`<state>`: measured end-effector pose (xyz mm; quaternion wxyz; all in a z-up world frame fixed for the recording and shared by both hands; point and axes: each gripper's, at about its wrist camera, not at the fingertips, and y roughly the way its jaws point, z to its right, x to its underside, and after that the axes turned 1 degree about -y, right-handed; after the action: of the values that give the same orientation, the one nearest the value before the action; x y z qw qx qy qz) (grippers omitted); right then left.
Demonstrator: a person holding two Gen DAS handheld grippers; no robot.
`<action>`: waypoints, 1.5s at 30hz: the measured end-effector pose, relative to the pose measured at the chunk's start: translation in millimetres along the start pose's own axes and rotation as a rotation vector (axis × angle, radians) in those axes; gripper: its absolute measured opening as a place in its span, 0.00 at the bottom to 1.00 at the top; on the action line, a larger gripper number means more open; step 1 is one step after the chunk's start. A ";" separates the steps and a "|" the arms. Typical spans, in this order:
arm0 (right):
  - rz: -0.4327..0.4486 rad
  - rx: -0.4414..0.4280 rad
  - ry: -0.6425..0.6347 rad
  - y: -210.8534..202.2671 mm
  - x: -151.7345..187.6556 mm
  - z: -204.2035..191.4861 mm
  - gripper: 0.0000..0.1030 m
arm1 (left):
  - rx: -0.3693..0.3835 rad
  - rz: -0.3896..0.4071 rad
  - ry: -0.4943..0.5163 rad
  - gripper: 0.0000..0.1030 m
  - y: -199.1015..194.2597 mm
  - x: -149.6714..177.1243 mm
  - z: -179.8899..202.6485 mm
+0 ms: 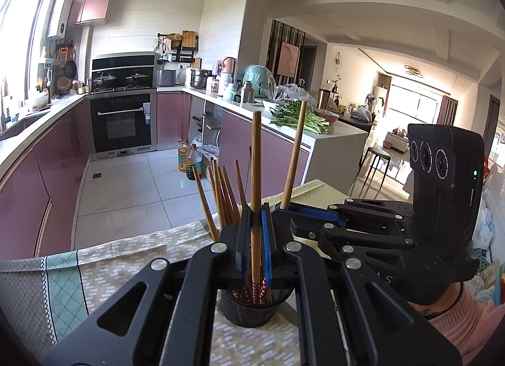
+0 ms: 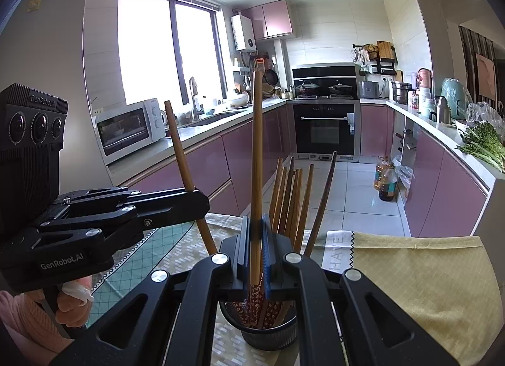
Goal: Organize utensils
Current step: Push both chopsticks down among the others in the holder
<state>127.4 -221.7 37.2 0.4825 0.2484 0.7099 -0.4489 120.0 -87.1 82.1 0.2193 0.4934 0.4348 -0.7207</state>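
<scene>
A dark ribbed cup (image 1: 249,312) stands on the patterned tablecloth (image 1: 126,258) and holds several wooden chopsticks (image 1: 222,195). My left gripper (image 1: 255,213) is shut on one upright chopstick (image 1: 255,160), whose red patterned lower end reaches into the cup. To its right, my right gripper (image 1: 284,206) is shut on a second chopstick (image 1: 295,151) that leans right. In the right wrist view my right gripper (image 2: 256,224) clamps its chopstick (image 2: 257,145) above the cup (image 2: 268,331). There my left gripper (image 2: 200,205) comes in from the left with its chopstick (image 2: 180,151).
A yellow cloth (image 2: 426,277) lies on the table to the right of the cup. Beyond the table edge is tiled kitchen floor with oil bottles (image 2: 386,183). Pink cabinets and counters run along both sides, with greens (image 1: 300,119) on one. A person's hand (image 2: 72,303) grips the left handle.
</scene>
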 end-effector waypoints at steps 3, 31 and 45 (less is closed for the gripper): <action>-0.006 -0.002 0.003 1.8 1.1 0.2 0.06 | 0.000 -0.006 -0.002 0.07 1.5 0.2 -0.9; -0.029 -0.006 0.010 6.7 11.7 6.2 0.06 | -0.006 -0.045 -0.008 0.07 15.7 10.2 -3.6; -0.044 -0.010 0.013 10.5 17.0 8.6 0.06 | -0.006 -0.063 -0.008 0.07 22.0 12.2 -3.6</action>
<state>132.6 -225.6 16.5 0.4690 0.2334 0.7206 -0.4541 133.2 -94.3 61.6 0.1998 0.4759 0.4515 -0.7278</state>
